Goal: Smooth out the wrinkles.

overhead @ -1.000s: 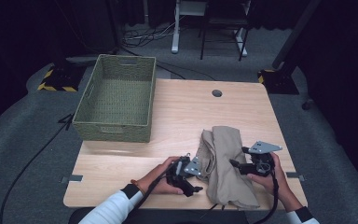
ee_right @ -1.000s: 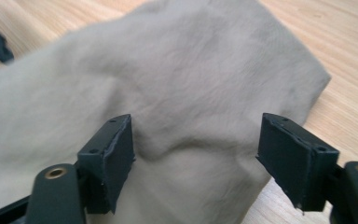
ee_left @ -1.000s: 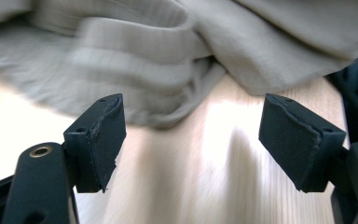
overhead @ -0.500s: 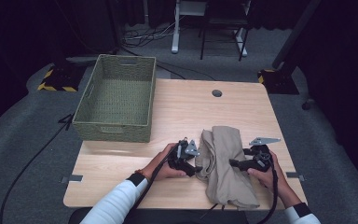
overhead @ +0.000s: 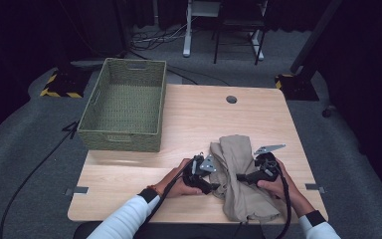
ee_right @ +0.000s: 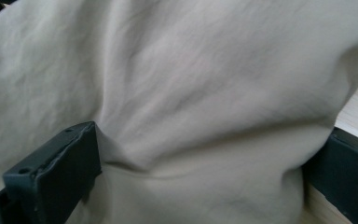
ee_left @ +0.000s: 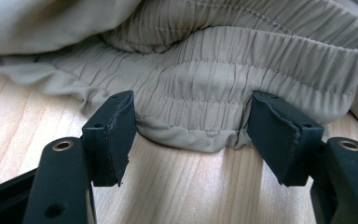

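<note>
I am bringing both grippers in on the beige garment (overhead: 241, 181) that is lying crumpled on the near right part of the desk (overhead: 189, 124), well apart from the woven basket (overhead: 124, 112) at the far left corner.

My left gripper (overhead: 214, 185) is sitting low at the garment's left edge. Its fingers (ee_left: 114, 135) are spread, and they have just been closing a little around the gathered elastic waistband (ee_left: 200, 100); the band is lying between them, but the pads are not yet pressing on it. My right gripper (overhead: 238, 177) is coming in from the garment's right side. Its fingers (ee_right: 60, 163) are standing at their widest, with a broad swell of cloth bulging between them and brushing the pads, released rather than clenched.

What I am worrying about: the left fingers are riding very close to the desk, so closing from here could catch only the bottom lip of the waistband, which would slip out on the lift. The right fingers are facing smooth, loose fabric, so they may pinch a single layer and leave the rest dragging. Pulling unevenly could tug the garment toward the near desk edge, where it is already lying close.

I am seeing no brand, label or readable writing anywhere.
</note>
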`<action>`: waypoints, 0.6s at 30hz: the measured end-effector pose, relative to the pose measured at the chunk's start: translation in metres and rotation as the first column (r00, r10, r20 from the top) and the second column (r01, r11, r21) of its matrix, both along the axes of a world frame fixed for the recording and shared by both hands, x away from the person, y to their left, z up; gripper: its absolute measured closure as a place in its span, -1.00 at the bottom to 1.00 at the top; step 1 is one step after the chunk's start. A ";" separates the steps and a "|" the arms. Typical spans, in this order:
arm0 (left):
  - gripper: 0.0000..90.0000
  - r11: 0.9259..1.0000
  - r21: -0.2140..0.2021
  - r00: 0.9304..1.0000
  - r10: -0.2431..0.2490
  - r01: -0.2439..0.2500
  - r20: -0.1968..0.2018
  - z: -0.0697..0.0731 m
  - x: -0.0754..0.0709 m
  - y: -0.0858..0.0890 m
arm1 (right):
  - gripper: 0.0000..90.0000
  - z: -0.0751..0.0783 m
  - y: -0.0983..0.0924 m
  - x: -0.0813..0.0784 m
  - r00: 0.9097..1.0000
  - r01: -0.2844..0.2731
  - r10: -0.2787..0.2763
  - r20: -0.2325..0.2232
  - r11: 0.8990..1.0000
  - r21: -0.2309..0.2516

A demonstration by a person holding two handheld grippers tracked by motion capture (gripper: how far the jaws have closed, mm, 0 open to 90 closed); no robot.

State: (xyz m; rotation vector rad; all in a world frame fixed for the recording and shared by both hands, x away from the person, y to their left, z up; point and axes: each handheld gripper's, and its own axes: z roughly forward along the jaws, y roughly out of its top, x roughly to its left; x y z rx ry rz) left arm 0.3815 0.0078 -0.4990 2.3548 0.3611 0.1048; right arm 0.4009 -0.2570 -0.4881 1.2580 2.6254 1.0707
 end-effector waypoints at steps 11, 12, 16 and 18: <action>-0.26 1.000 -0.008 1.000 0.002 -0.002 0.001 -0.001 0.000 -0.001 | -1.00 0.001 0.029 0.002 1.000 -0.012 0.013 0.003 0.998 -0.064; -0.26 1.000 -0.008 1.000 0.002 -0.002 0.001 -0.001 0.000 -0.001 | -1.00 0.001 0.031 0.002 1.000 -0.010 0.011 0.010 0.997 -0.074; -0.26 1.000 -0.010 1.000 0.001 -0.001 0.003 -0.001 0.000 -0.001 | -0.99 0.001 0.035 0.001 1.000 -0.022 0.023 0.012 0.996 -0.087; -0.26 1.000 -0.010 1.000 0.001 -0.001 0.003 -0.001 0.000 -0.001 | -0.87 0.002 0.038 0.001 0.999 -0.045 0.046 0.007 0.995 -0.092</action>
